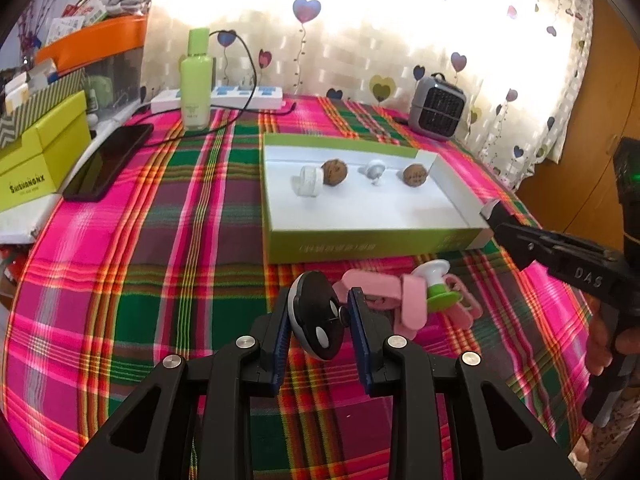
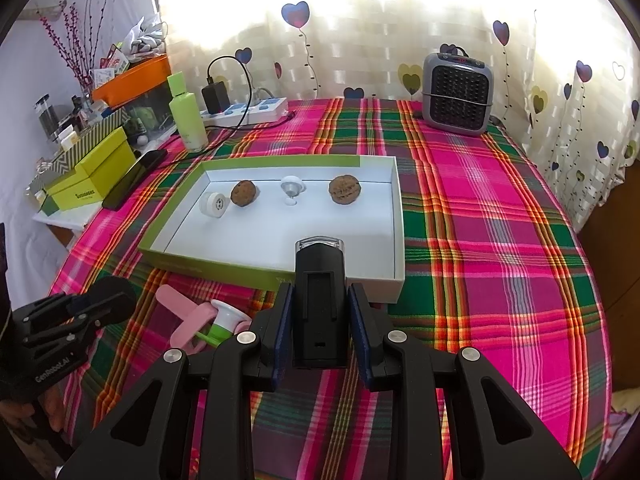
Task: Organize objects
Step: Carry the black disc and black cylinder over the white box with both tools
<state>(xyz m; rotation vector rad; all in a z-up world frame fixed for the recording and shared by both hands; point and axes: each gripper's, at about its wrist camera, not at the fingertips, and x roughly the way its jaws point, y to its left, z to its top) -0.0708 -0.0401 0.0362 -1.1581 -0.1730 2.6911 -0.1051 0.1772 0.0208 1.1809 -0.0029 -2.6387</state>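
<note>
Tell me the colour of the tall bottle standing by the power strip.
Light green; the bottle shows best in the left wrist view, upright at the table's far edge.

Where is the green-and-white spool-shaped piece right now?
The green-and-white spool-shaped piece lies on the plaid tablecloth among the pink clips, just in front of the green box tray's near wall; the right wrist view shows it lower left.

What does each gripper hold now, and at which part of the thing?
The left gripper clamps a round black device across its rim and centre knob. The right gripper grips a black rectangular device by its two long sides.
</note>
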